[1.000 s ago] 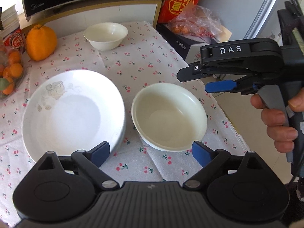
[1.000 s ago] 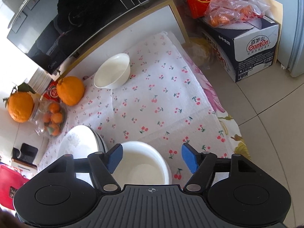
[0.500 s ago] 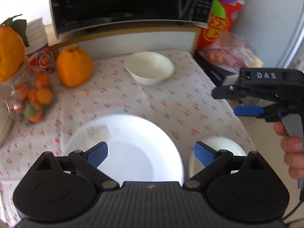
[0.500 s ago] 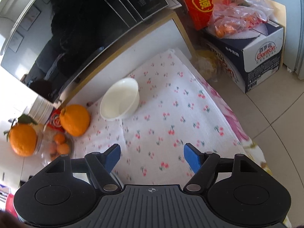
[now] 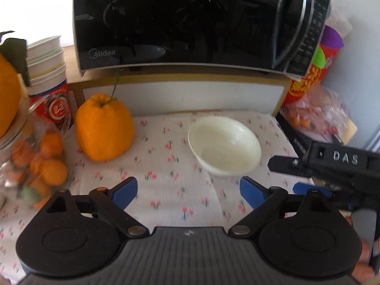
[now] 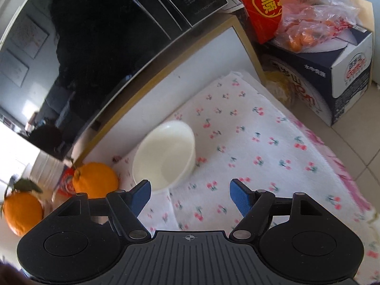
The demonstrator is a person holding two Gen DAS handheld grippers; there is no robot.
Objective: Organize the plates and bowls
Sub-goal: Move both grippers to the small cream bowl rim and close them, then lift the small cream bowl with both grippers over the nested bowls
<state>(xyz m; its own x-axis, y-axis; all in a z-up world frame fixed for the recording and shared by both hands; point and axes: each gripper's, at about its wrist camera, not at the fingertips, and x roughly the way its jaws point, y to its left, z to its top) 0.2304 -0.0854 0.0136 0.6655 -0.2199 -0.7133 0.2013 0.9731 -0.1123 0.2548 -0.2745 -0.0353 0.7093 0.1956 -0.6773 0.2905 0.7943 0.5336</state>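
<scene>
A small white bowl [image 5: 224, 146] sits upright on the cherry-print cloth [image 5: 166, 166] near the back of the table. My left gripper [image 5: 188, 193] hangs short of it with nothing between its blue pads, and its jaws are closing. The right gripper [image 5: 308, 175] shows at the right edge of the left wrist view, just right of the bowl. In the right wrist view the same bowl [image 6: 163, 158] lies ahead and left of my right gripper [image 6: 190, 196], which is open and empty; its left pad [image 6: 141, 194] is near the bowl's rim. The plate and second bowl are out of view.
A black microwave [image 5: 190, 23] stands on a shelf behind the table. A big orange fruit [image 5: 104, 130], a bag of small oranges [image 5: 35, 163] and stacked paper cups [image 5: 47, 71] fill the left. A carton [image 6: 332, 80] with bagged fruit stands right of the table.
Both grippers have moved toward the back of the table. The plate and near bowl have dropped out of both views, and the far bowl now looms larger. The left jaws have narrowed slightly.
</scene>
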